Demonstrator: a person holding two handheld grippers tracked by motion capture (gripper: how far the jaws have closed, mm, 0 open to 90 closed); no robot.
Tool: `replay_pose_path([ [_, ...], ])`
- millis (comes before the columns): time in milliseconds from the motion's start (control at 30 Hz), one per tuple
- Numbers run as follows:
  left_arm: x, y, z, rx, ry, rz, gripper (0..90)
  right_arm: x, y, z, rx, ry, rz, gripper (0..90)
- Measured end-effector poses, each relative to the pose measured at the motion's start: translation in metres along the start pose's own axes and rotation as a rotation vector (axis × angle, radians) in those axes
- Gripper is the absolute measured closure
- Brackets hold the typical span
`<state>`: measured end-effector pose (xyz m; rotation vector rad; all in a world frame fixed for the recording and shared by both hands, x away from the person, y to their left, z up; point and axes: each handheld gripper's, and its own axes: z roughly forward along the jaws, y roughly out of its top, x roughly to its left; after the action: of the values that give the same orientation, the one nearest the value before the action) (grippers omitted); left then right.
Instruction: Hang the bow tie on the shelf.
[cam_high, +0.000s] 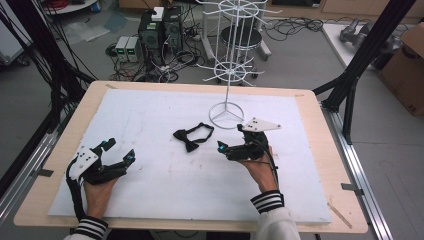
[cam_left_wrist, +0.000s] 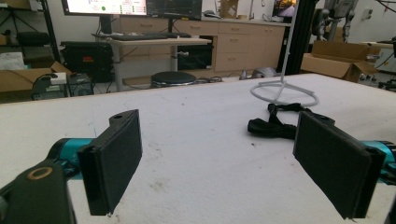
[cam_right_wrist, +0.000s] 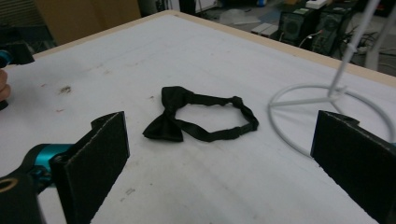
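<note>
The black fabric bow tie (cam_high: 192, 138) lies flat on the white surface (cam_high: 150, 190), just left of the white wire stand's ring base (cam_high: 226, 115); the right gripper (cam_high: 226, 148), jaws spread and empty, sits nearer it than the open left gripper (cam_high: 119, 151).

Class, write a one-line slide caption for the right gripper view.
Open right gripper faces a black bow tie lying flat on the white table beside the wire stand's ring base.

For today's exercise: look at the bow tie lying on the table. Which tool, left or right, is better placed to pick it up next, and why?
The right tool, probably. It sits open close beside the bow tie, which lies straight ahead between its jaws in the right gripper view. The left tool, also open, rests farther off near the table's left edge.
</note>
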<state>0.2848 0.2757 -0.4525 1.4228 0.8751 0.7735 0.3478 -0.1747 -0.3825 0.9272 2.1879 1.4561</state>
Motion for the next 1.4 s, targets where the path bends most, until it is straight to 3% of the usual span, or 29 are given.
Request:
replay_pose_path([
  [133, 0.0, 0.0, 0.0, 0.0, 0.001, 0.0, 16.0, 0.006, 0.009, 0.011, 0.022, 0.029, -0.032, 3.4],
  [400, 0.0, 0.0, 0.0, 0.001, 0.0, -0.003, 16.0, 0.014, 0.019, 0.033, 0.082, 0.088, -0.002, 4.2],
  [867, 0.0, 0.0, 0.0, 0.001, 0.0, -0.004, 16.0, 0.022, 0.026, 0.063, 0.15, 0.093, 0.013, 8.0],
  [933, 0.0, 0.0, 0.0, 0.002, 0.0, -0.005, 15.9, 0.023, 0.028, 0.068, 0.167, 0.097, 0.019, 14.1],
  [1233, 0.001, 0.0, 0.0, -0.001, -0.001, -0.007, 15.9, 0.028, 0.033, 0.091, 0.229, 0.109, -0.009, 15.8],
  [1400, 0.001, 0.0, 0.0, 0.0, -0.002, -0.004, 15.9, 0.029, 0.031, 0.102, 0.253, 0.105, 0.0, 19.9],
])
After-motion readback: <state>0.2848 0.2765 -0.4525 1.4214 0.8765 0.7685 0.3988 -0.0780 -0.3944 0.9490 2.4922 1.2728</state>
